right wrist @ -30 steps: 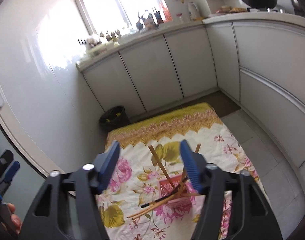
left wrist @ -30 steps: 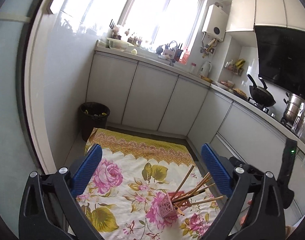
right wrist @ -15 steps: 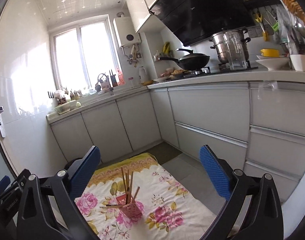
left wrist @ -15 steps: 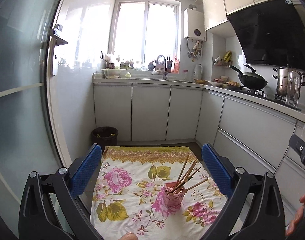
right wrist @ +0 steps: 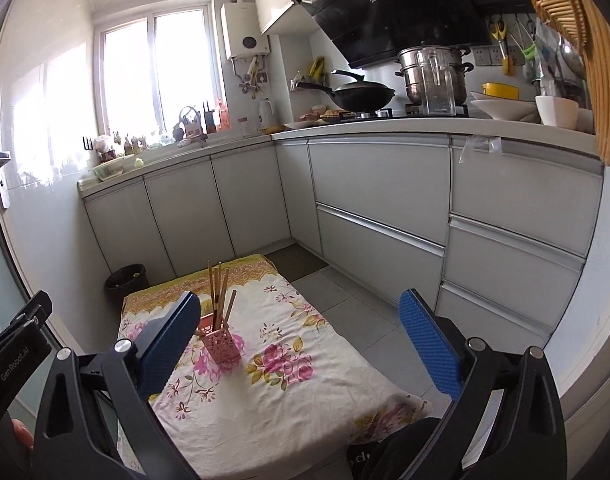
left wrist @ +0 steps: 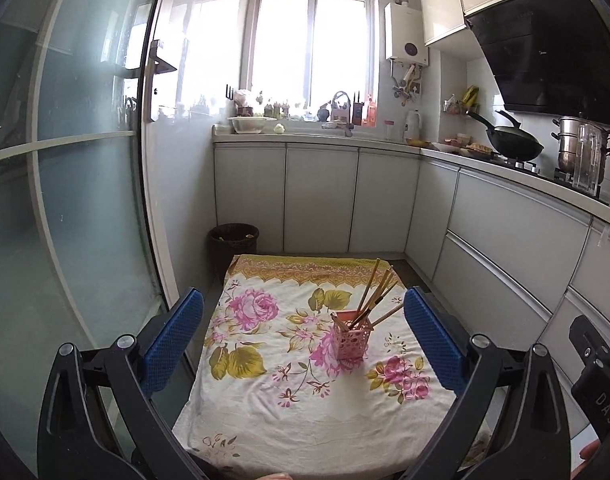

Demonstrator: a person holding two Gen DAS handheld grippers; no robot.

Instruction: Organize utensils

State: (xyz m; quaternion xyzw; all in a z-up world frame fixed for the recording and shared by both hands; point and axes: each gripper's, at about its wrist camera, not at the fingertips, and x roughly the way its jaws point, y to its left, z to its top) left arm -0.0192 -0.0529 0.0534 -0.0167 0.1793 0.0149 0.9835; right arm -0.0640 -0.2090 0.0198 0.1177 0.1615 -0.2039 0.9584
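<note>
Pink holder (left wrist: 352,335) upright on floral cloth (left wrist: 265,400), chopsticks (left wrist: 375,292) fanned toward 1 o'clock | left gripper (left wrist: 303,336) spread, empty | right gripper (right wrist: 301,342) jaws just opened wide, empty; holder at its 10 o'clock | task judged finished

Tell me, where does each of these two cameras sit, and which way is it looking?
Left wrist view: sits on the left gripper, looking along its open blue fingers over the flowered cloth toward the window.
Right wrist view: sits on the right gripper, open and empty, angled toward the stove-side cabinets; a fingertip shows at the lower left.
Shared: both see the pink holder with chopsticks standing in it, the cloth, window, wok and bin.
</note>
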